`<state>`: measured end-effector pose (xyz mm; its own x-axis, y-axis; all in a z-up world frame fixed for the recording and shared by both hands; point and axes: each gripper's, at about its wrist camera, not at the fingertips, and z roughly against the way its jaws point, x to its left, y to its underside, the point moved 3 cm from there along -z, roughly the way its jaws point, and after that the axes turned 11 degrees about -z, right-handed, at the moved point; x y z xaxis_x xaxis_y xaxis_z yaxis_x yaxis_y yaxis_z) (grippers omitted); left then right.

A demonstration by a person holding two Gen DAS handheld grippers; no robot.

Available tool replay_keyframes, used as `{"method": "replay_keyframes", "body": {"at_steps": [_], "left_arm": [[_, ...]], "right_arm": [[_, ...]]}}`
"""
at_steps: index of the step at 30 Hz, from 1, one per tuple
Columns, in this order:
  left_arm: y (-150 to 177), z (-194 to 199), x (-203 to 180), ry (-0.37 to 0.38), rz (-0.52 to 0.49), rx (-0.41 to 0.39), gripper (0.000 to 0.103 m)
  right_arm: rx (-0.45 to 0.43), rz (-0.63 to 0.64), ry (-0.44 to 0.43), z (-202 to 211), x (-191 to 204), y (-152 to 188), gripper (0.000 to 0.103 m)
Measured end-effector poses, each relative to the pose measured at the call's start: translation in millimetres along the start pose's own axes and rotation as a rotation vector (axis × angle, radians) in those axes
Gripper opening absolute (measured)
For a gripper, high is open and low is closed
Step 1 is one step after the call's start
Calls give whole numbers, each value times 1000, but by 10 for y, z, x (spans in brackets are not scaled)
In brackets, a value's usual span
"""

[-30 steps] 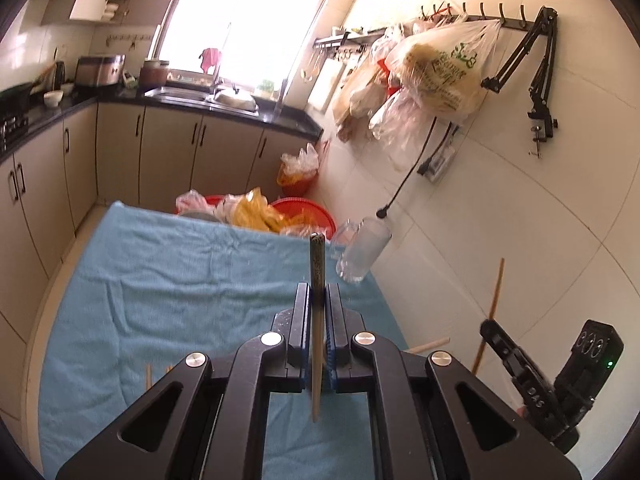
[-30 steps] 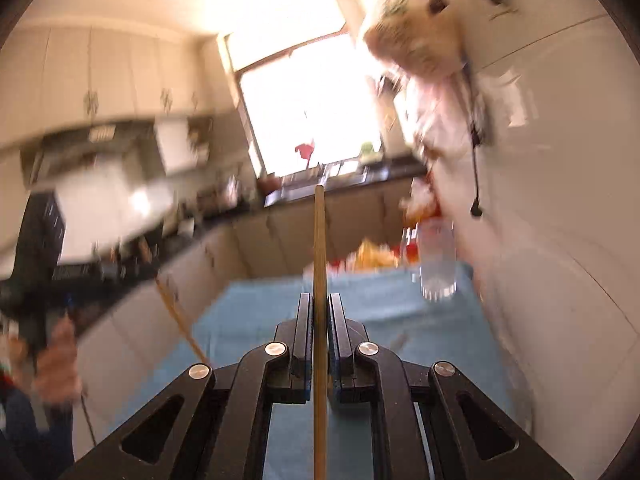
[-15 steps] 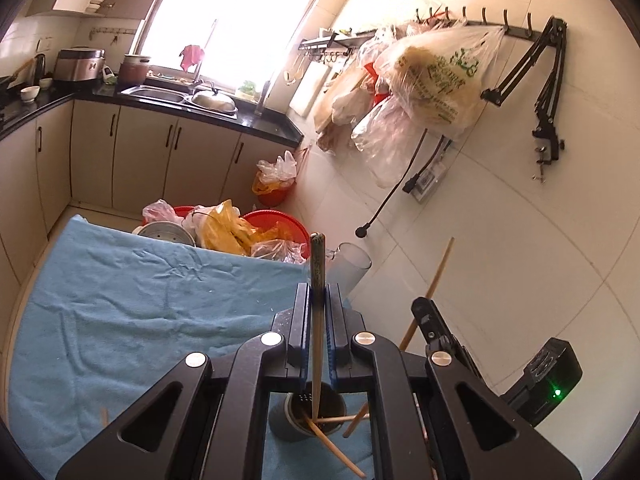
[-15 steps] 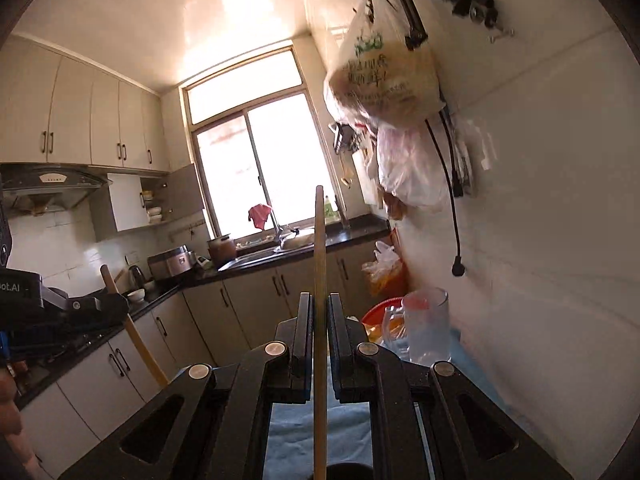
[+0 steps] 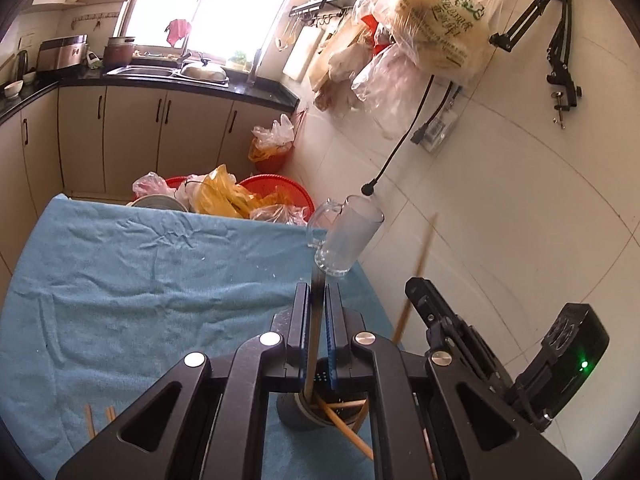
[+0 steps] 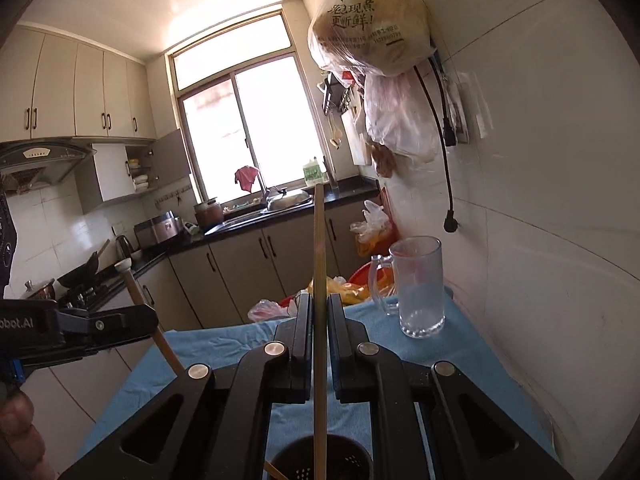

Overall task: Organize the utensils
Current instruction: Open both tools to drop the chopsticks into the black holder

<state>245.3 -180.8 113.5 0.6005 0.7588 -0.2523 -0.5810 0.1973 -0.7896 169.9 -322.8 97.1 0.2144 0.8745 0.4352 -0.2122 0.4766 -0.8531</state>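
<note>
Loose chopsticks (image 5: 98, 420) lie at the left on the blue-clothed bench (image 5: 140, 288). The left gripper (image 5: 318, 332) pinches a dark chopstick (image 5: 316, 320) upright over the utensil holder (image 5: 320, 410) — others already lean inside. The right gripper (image 6: 319, 340) clamps a pale chopstick (image 6: 319, 280) above that holder; a glass mug (image 6: 418, 286) stands behind.

The hanging plastic bag (image 6: 370, 20) at upper right reads "现煮 更新鲜!" above a row of digits too small to read. The left gripper (image 6: 72, 326) shows "obot.AI".
</note>
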Motion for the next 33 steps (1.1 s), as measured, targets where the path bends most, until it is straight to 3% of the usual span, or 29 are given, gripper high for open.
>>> {"method": "replay_keyframes", "body": {"at_steps": [2, 10, 15, 16, 19, 23, 29, 30, 31, 32, 33], "left_arm": [[5, -14, 17, 5, 6, 7, 10], [47, 10, 12, -5, 2, 18, 13], [142, 48, 93, -2, 5, 24, 21], [157, 53, 112, -3, 8, 25, 22], [212, 77, 205, 1, 28, 30, 23], [274, 179, 291, 1, 49, 12, 23], [405, 340, 385, 0, 80, 3, 26], [449, 370, 404, -2, 84, 8, 26], [478, 392, 416, -3, 84, 12, 26], [508, 417, 427, -3, 83, 14, 26], [557, 453, 445, -8, 82, 17, 26]], "right_arm": [[15, -6, 1, 1, -30, -19, 24], [24, -32, -18, 84, -79, -82, 21], [107, -60, -85, 329, -141, -100, 21], [139, -52, -118, 422, -147, -97, 22], [232, 11, -152, 641, -179, -12, 38], [459, 85, -103, 607, -329, 315, 41], [685, 100, 8, 160, -542, 848, 41], [725, 99, 16, 71, -570, 918, 41], [745, 93, 28, 11, -601, 977, 30], [769, 78, 22, -53, -635, 1045, 9], [795, 74, 15, -86, -650, 1095, 7]]}}
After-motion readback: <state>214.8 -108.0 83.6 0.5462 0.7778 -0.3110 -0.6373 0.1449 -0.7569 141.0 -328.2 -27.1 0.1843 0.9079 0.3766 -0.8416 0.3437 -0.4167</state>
